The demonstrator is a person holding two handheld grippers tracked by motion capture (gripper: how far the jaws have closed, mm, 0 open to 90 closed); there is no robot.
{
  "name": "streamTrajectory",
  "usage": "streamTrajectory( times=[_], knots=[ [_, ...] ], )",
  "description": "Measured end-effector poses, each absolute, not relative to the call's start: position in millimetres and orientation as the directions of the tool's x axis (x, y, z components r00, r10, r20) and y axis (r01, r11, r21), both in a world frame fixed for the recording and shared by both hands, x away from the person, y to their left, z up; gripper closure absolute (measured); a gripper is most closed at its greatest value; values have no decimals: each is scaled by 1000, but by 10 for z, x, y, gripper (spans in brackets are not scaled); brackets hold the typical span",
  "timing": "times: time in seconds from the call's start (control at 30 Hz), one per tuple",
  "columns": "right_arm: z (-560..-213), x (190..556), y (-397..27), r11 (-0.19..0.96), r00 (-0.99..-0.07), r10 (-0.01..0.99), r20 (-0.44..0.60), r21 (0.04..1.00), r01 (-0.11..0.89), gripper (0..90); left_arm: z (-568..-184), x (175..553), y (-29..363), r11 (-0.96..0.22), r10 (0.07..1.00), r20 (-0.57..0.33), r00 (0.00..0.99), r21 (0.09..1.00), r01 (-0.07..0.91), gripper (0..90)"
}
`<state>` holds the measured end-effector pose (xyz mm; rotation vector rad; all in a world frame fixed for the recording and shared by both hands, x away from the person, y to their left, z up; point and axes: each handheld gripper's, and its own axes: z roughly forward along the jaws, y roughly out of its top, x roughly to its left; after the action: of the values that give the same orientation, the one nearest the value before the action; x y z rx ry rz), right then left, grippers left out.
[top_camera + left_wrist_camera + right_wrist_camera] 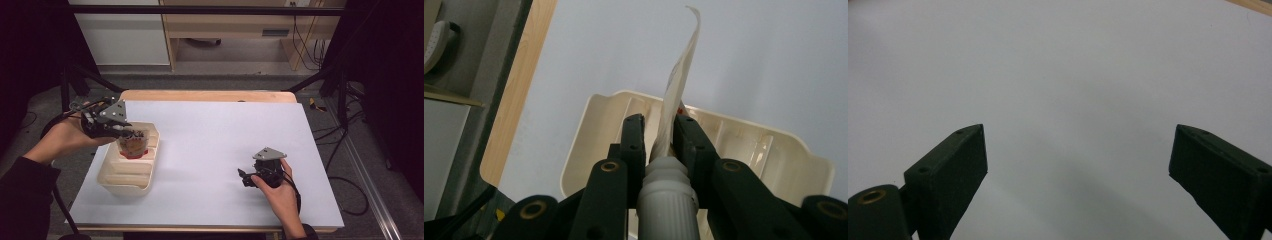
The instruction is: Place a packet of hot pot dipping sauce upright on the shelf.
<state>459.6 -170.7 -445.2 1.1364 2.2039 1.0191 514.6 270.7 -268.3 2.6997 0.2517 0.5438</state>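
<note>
A flat spouted pouch (pixel 134 145) with a red bottom and a white ribbed cap (pixel 667 200) hangs in the far compartment of a cream divided tray (pixel 125 177). My left gripper (pixel 122 134) is shut on the pouch near its spout. In the left gripper view the pouch (pixel 681 75) stands edge-on between the two jaws of the left gripper (pixel 659 120), above the tray (pixel 749 145). My right gripper (pixel 243 177) rests low over the white tabletop at the right, pointing left. It is open, and the right gripper (pixel 1078 145) has nothing between its jaws.
A white sheet (pixel 225 125) covers the table, with a wooden edge (pixel 210 95) at the far side. The tray sits near the table's left edge. Black frame legs (pixel 75 80) and cables (pixel 345 165) stand beside the table.
</note>
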Motion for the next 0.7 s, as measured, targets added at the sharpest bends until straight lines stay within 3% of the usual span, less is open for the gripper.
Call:
streamTrajectory(
  times=[0.7],
  knots=[
    [-4449, 4595, -1715, 385, -552, 832, -61, 780, 494, 90, -2880, 5145, 2723, -923, 216, 328, 920, 376, 83, 758]
  ],
)
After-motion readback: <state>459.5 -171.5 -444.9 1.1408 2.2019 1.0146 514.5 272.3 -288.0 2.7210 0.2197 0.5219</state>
